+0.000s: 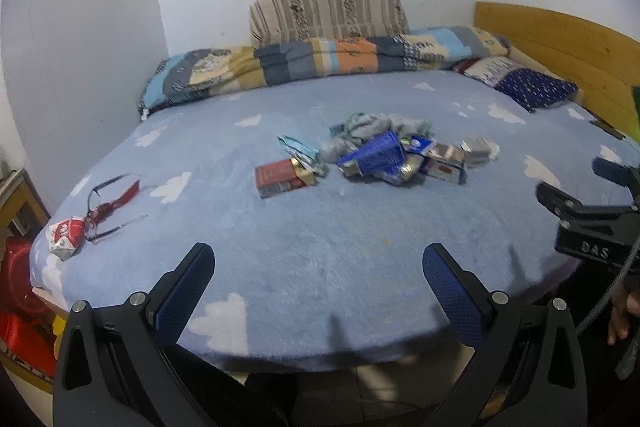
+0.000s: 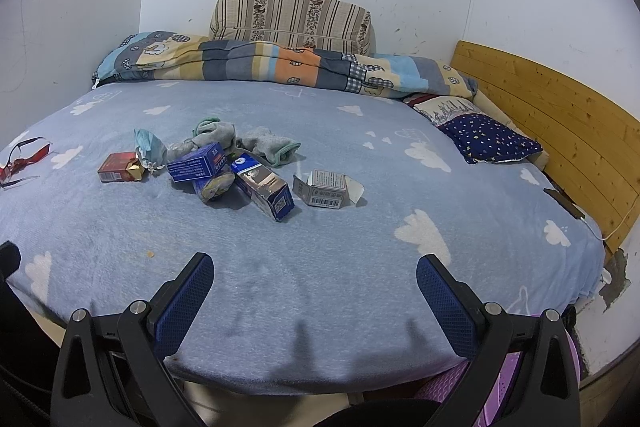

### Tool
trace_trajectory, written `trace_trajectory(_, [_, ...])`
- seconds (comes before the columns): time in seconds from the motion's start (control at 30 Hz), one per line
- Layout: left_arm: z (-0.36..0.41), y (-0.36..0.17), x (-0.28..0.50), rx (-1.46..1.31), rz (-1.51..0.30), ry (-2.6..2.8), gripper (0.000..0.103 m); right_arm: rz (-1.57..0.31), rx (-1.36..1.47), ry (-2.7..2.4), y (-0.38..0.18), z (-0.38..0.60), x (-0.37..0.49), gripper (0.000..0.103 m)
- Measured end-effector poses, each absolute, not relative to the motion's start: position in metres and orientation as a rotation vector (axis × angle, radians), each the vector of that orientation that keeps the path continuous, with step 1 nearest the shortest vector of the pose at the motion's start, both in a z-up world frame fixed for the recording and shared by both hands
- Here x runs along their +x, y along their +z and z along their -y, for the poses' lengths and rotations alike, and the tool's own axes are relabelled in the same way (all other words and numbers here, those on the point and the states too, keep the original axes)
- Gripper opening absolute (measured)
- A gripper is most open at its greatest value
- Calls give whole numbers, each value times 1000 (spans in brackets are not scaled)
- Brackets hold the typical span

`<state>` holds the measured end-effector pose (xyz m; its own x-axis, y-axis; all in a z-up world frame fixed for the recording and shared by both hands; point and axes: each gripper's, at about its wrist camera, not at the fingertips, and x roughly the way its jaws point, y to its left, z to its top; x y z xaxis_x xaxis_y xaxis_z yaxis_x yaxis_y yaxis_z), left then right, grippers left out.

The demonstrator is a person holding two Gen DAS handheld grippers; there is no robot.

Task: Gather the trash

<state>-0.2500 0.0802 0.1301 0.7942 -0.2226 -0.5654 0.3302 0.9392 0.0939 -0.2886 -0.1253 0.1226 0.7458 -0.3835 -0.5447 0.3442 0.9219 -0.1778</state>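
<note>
On the bed point(image 2: 320, 267), the trash pile point(image 2: 224, 167) lies mid-mattress; both the left claw point(image 1: 318, 291) and right claw point(image 2: 314, 293) hang wide, empty. Best take the nearest box point(image 2: 324, 189) first, squarely.

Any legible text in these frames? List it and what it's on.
"DAS": on the right gripper body, left wrist view.
Blue box: print too small to read.
Grey box: barcode and print, unreadable.
Red box: blurred.

Left gripper point(image 1: 318, 267) black-framed, blue textured finger pads point(image 1: 182, 301), silver pivot screws point(image 1: 138, 299), right gripper point(image 2: 314, 277) alike, braided grey cable point(image 1: 608, 297) behind it
</note>
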Motion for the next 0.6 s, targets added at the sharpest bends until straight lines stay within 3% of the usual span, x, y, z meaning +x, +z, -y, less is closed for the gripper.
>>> trace_trajectory(0.6, [-87, 126, -212, 138, -657, -308, 103, -620, -61, -394, 120, 125, -287, 102])
